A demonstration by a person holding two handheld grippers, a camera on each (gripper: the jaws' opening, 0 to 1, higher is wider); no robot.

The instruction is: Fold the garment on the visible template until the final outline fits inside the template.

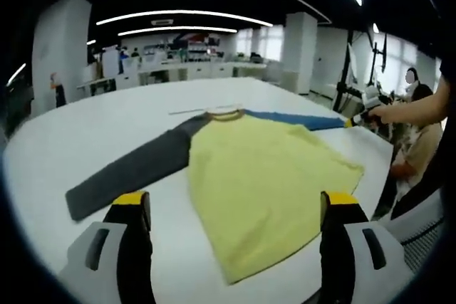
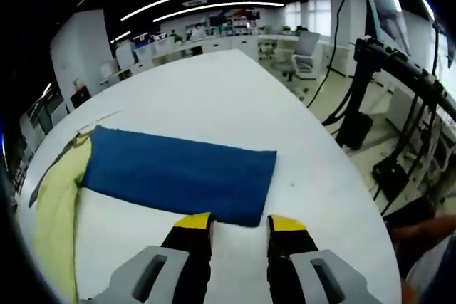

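left gripper view: left tool (image 1: 235, 208) wide open, holding nothing, hovering over the near hem of the garment (image 1: 263, 176), spread flat on the white tabletop (image 1: 107, 126); grey sleeve (image 1: 132, 169) beside the yellow body. right gripper view: right tool (image 2: 239, 224) parted narrowly, empty, just short of the blue sleeve (image 2: 182, 174).
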